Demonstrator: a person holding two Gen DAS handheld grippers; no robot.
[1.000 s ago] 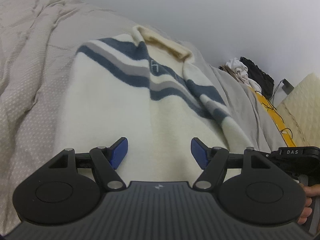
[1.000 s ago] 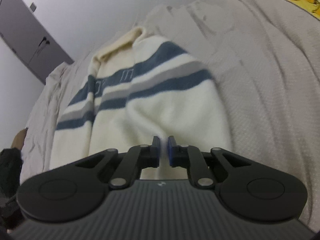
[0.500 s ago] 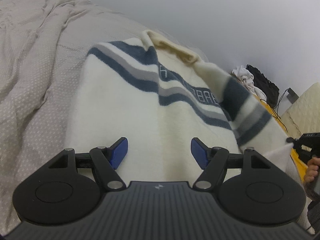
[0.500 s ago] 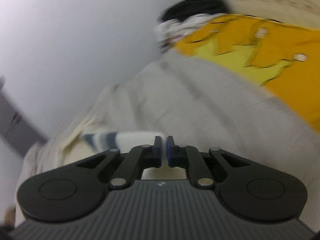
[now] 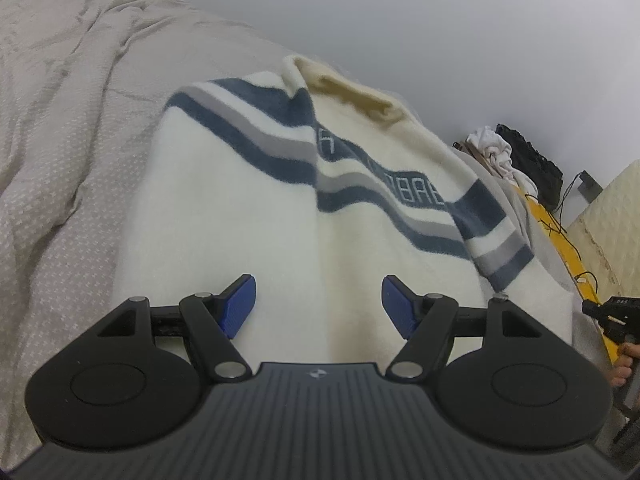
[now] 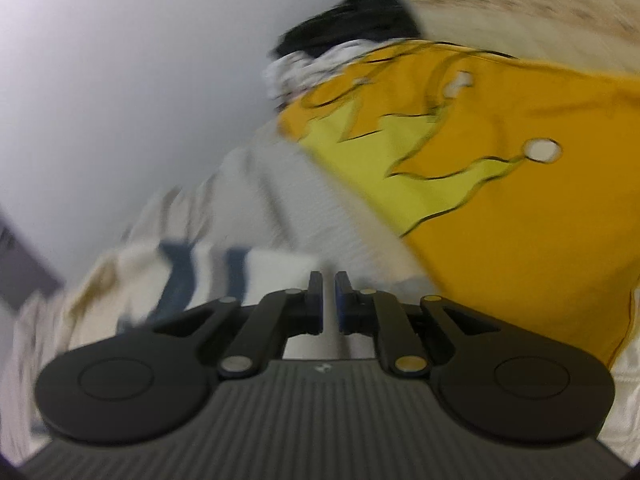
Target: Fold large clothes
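A cream sweater [image 5: 248, 216] with navy and grey stripes lies on the bed, collar at the far end. Its right sleeve [image 5: 496, 240] is spread out to the right. My left gripper [image 5: 318, 304] is open and empty just above the sweater's near body. My right gripper [image 6: 329, 286] has its jaws nearly together at the sweater's sleeve edge [image 6: 276, 264]; the view is blurred and I cannot see cloth between the pads. The right gripper also shows at the left wrist view's right edge [image 5: 612, 316].
A beige quilt [image 5: 60, 128] covers the bed on the left. A yellow and orange cloth [image 6: 500, 184] lies to the right. A pile of white and black clothes [image 5: 512, 152] sits by the far wall.
The right gripper has swung out to the right, drawing the folded sleeve off the body and laying it out to the right. The left gripper stayed open over the body.
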